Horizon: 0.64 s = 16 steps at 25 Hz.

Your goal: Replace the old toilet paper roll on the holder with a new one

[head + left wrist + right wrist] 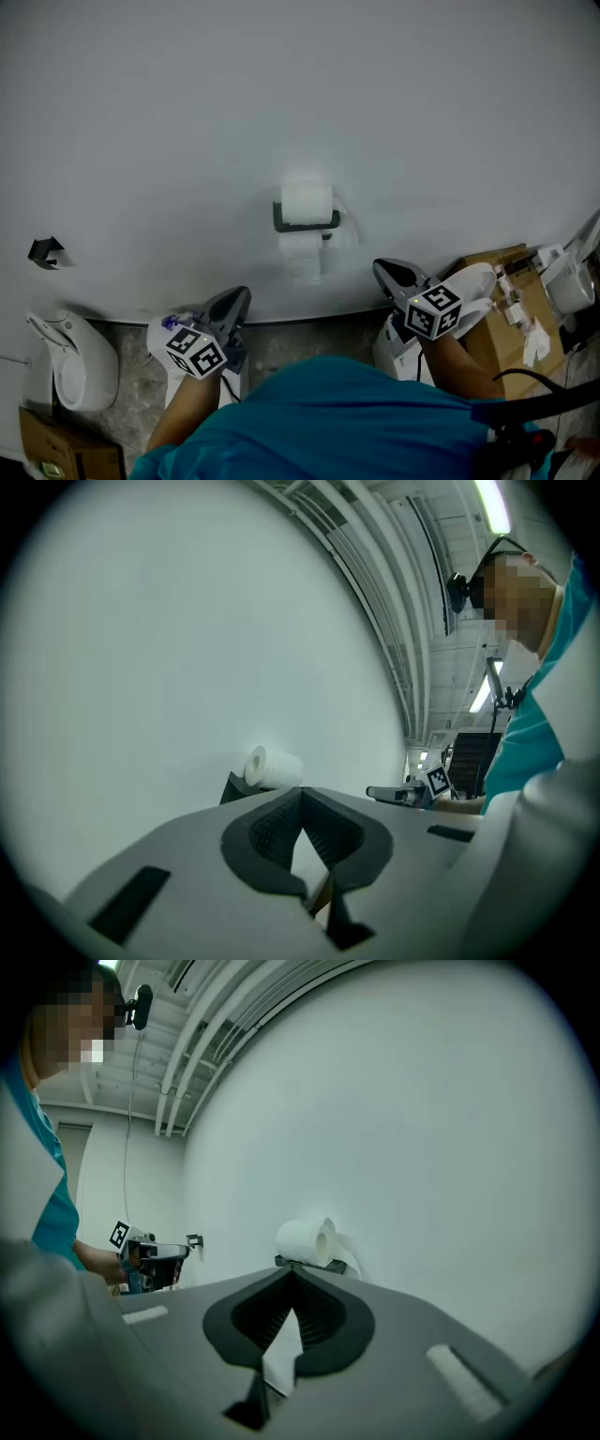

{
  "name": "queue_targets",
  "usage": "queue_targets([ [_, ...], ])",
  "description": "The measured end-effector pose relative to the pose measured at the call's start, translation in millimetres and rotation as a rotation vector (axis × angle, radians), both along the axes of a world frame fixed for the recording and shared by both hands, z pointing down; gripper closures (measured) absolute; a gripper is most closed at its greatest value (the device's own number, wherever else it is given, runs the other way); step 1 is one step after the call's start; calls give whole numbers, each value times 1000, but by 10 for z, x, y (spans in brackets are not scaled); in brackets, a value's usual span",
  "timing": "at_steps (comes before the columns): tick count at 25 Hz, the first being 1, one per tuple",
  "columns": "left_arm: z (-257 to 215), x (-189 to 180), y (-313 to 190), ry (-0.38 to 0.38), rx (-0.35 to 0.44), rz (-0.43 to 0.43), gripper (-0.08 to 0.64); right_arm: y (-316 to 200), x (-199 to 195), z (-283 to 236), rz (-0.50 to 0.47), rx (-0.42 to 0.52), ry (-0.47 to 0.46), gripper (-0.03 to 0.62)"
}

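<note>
A white toilet paper roll [307, 202] sits on a dark holder [305, 225] fixed to the white wall, with a tail of paper [302, 255] hanging below it. My left gripper [239, 295] is low and to the left of the holder, shut and empty, well short of the wall. My right gripper [382, 269] is low and to the right, also shut with nothing in it. In the left gripper view the roll [272, 766] shows just past the closed tips [300, 791]. In the right gripper view the roll [305, 1238] lies above the closed tips [289, 1271].
A white floor-standing fixture [66, 361] is at the lower left, with a small black bracket [45, 251] on the wall above it. A cardboard box [511, 319] with white items stands at the right. Another box [66, 455] is at the bottom left.
</note>
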<state>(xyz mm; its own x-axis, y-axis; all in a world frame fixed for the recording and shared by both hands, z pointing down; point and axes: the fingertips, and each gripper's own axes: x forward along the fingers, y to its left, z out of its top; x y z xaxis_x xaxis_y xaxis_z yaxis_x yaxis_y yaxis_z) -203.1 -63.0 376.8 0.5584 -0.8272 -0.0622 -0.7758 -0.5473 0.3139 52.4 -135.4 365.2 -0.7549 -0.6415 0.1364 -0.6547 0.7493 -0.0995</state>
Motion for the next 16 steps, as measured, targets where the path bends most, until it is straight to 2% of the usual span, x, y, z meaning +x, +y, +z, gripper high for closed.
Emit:
queue_targets([
  [9,-43,-6,47,-27,4,-6,552,5,-54,27,-9,1,0,591],
  [16,-2,-61,108,-7,13,-10,552,44,-100,43,-20,-1,-2,591],
])
